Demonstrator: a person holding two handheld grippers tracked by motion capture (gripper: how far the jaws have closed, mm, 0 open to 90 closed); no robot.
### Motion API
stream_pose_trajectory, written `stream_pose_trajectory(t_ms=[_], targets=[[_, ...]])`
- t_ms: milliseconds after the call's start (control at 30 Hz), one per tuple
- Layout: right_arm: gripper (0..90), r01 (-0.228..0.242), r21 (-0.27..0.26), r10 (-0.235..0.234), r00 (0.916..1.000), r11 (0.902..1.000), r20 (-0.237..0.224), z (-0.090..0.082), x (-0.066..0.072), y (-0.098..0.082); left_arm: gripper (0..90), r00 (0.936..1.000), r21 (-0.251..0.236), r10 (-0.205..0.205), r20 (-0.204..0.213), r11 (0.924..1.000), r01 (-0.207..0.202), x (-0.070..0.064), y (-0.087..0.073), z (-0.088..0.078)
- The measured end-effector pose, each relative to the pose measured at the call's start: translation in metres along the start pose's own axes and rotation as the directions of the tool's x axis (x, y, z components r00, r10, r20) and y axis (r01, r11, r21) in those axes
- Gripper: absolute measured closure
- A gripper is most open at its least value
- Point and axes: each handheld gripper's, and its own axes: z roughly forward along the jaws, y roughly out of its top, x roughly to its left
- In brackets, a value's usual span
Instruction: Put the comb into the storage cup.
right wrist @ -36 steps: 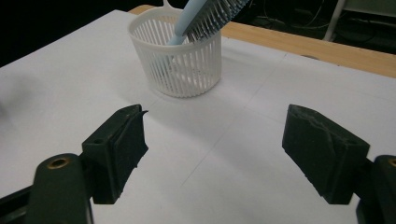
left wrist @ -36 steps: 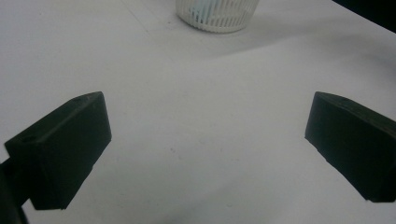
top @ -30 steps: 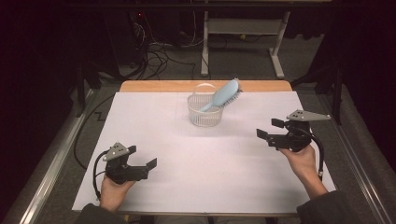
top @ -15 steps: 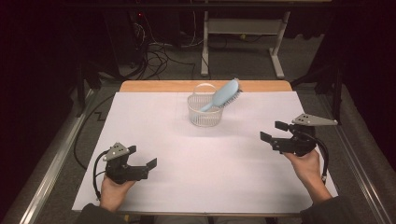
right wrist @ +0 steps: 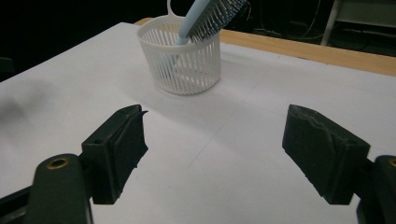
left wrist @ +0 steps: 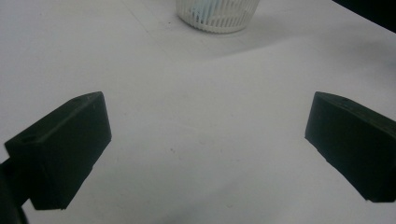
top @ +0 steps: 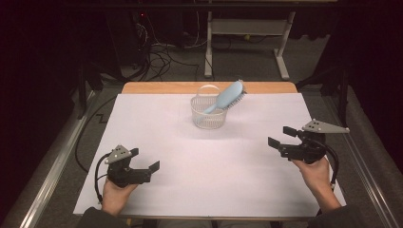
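white slatted plastic forms the basket point(top: 208, 114), which is seen standing upright toward the 12 o'clock edge of the table point(top: 190, 190), just short of the bare wooden strip point(top: 161, 88) at the far side. a pale blue hairbrush point(top: 228, 96) is propped inside it, handle down, with the bristled head tilted out over the rim toward 2 o'clock. a thin loop handle is raised at the basket's far rim. in the right gripper view the basket point(right wrist: 181, 58) is shown ahead of the jaws with the brush point(right wrist: 208, 14) leaning out of it, and in the left gripper view its base point(left wrist: 215, 14) is glimpsed at the top edge.

the right gripper point(top: 281, 137) is held at about 4 o'clock from the basket, well apart from it, jaws spread wide and nothing pinched between them. the left gripper point(top: 145, 161) is held at about 7 o'clock, also well apart, its jaws likewise spread with nothing between them. bare white sheet is all that lies between each gripper and the basket, so nothing is seen standing in the way.

beyond the table, at 12 o'clock, a tangle of cables point(top: 161, 54) is seen on the dark floor beside the white legs of a desk frame point(top: 247, 42). metal rails point(top: 57, 166) are run along the table's left and right sides.
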Motion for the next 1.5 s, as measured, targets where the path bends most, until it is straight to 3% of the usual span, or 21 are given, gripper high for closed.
stream_pose_trajectory(t_ms=[1500], targets=[[20.6,-0.056,-0.038,0.056,0.9983,0.9977,0.014,-0.024,-0.003,-0.035,0.0,1.0,-0.001,-0.001,0.0,1.0,0.001,0.0,0.0,0.0]])
